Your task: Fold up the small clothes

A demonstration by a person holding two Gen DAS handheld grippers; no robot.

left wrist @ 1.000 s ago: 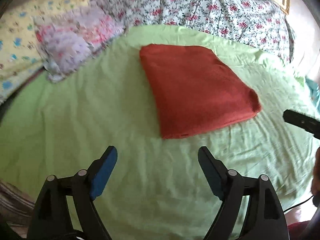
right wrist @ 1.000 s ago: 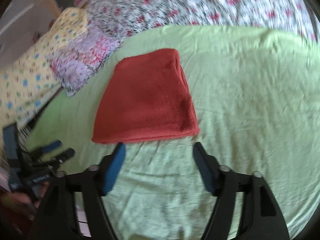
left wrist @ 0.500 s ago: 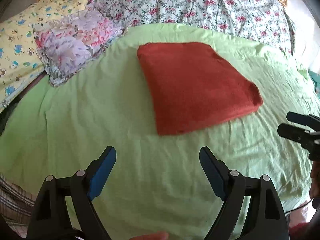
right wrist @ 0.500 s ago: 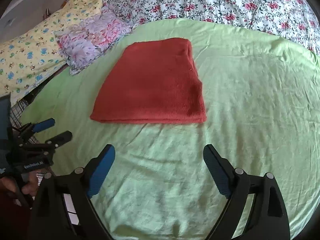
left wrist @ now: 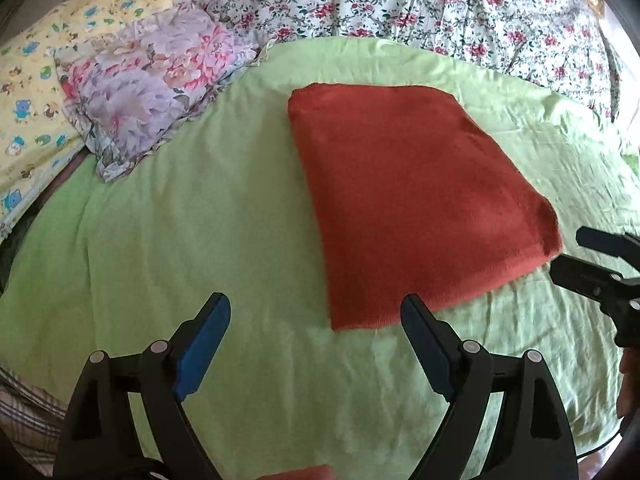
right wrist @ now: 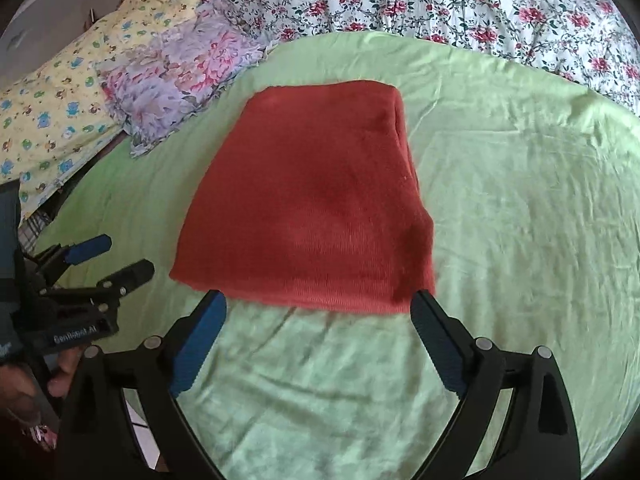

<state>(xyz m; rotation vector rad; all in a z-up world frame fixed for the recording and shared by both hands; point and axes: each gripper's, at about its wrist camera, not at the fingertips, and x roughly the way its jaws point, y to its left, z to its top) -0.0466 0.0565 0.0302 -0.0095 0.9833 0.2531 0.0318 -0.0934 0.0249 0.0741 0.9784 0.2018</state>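
Red cloth (right wrist: 312, 200) lies folded flat mid-frame on green sheet (right wrist: 520, 200); right gripper (right wrist: 318, 312) jaws wide at its near edge, left gripper (left wrist: 316, 316) wide, empty (lower left corner). Next: likely pinch near edge, fold again

I see bright, soft daylight across the sheet (left wrist: 168, 240), with faint shadows. Both fisheye views bow strongly toward dark vignetted corners. The cloth (right wrist: 316, 208) looks slightly soft; nearest sheet is blurred.
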